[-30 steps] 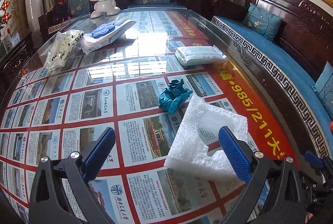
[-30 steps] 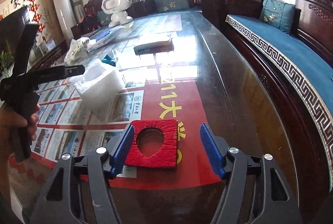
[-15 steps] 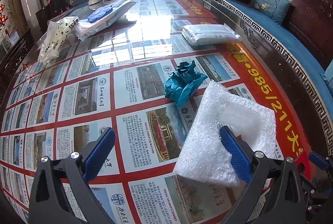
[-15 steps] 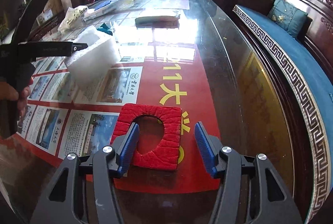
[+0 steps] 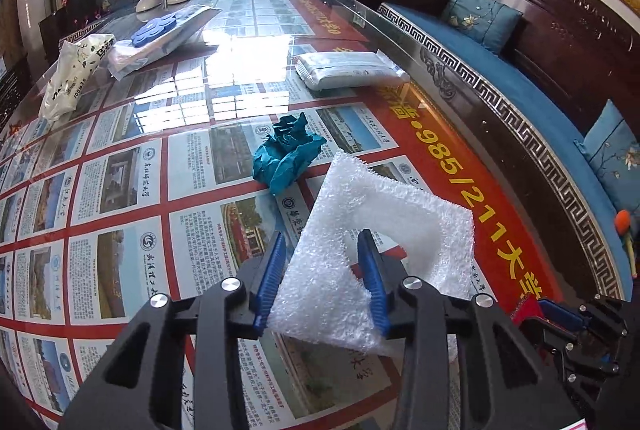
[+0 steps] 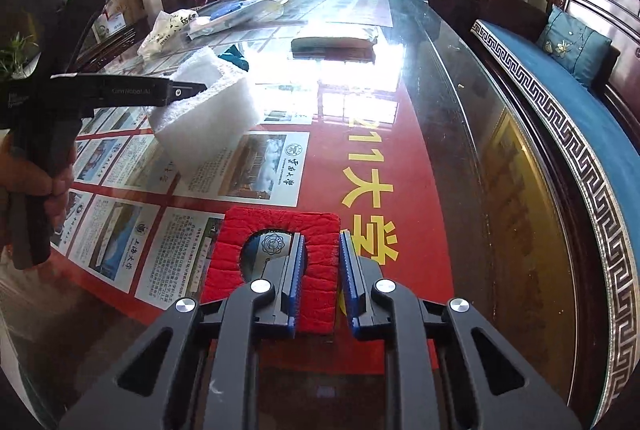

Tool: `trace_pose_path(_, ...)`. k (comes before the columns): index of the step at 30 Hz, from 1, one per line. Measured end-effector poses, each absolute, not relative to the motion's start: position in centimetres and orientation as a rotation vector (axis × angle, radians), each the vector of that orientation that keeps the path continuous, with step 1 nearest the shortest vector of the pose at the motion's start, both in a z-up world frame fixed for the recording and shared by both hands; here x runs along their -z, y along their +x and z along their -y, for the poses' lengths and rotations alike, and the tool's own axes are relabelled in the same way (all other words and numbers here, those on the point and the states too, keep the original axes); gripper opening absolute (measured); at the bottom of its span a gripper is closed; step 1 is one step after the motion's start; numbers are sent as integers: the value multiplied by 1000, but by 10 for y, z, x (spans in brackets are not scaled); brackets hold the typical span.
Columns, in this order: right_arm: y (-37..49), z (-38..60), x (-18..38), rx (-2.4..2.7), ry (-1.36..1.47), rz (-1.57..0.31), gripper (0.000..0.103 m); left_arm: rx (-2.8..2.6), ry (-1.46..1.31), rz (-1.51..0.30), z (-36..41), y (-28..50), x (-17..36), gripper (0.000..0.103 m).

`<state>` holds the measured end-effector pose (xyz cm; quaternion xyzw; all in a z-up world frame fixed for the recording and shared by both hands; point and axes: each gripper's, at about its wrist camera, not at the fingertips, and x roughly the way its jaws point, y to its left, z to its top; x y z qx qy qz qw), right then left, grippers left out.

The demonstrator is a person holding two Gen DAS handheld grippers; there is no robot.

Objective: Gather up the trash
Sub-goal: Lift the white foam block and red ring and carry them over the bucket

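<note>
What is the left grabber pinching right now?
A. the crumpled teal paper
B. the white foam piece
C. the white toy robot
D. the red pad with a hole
B: the left gripper has its blue pads closed on the white foam piece, lifting one edge, while the crumpled teal paper lies loose on the table beyond it.

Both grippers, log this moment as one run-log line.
left gripper: just closed on white foam sheet | right gripper: just closed on red foam square | crumpled teal paper: on table
</note>
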<state>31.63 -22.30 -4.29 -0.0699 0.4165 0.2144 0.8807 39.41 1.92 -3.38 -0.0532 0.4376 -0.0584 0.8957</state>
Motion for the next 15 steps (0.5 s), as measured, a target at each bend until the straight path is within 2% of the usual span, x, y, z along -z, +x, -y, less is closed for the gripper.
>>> trace_pose_path(8,305,232,33,-453,-109,-843,17,168,-133,-874,-27,366,26,39)
trace_pose_path(15,265,232,19,-509,-98,-809,17,203,-88,-820,-23,302,4,39)
